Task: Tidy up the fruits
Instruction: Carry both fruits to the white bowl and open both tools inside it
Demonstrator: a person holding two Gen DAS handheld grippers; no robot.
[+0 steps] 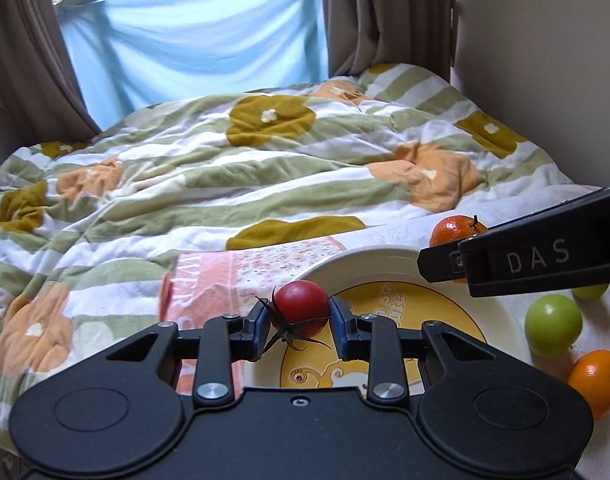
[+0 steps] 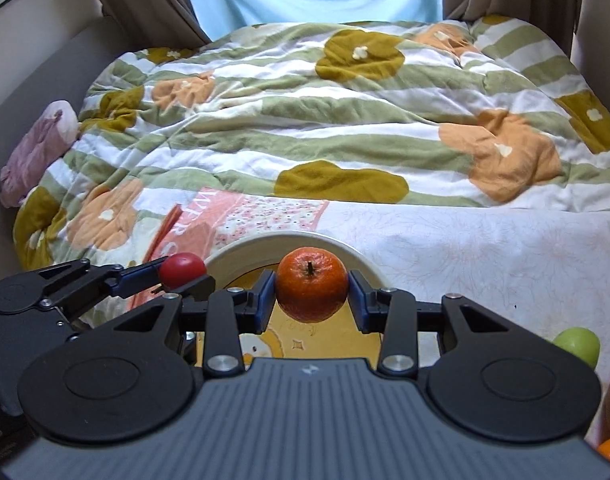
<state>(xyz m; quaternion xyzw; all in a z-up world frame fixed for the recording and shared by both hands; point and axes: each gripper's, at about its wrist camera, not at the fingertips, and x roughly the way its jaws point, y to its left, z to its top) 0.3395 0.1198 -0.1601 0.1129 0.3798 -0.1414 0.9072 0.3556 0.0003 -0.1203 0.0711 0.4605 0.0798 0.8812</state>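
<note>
My left gripper (image 1: 300,320) is shut on a red tomato (image 1: 301,309) and holds it over the near left rim of a white plate with a yellow cartoon centre (image 1: 369,258). My right gripper (image 2: 311,294) is shut on an orange tangerine (image 2: 311,284) and holds it above the same plate (image 2: 289,238). The left gripper with the tomato (image 2: 182,270) shows at the left in the right wrist view. The right gripper's body (image 1: 545,256) crosses the left wrist view, with the tangerine (image 1: 457,230) partly hidden behind it.
The plate sits on a white sheet on a bed, by a pink printed cloth (image 1: 241,276). A green fruit (image 1: 553,330) and an orange (image 1: 595,382) lie right of the plate. A flowered duvet (image 1: 225,160) covers the bed beyond. Curtains and wall stand behind.
</note>
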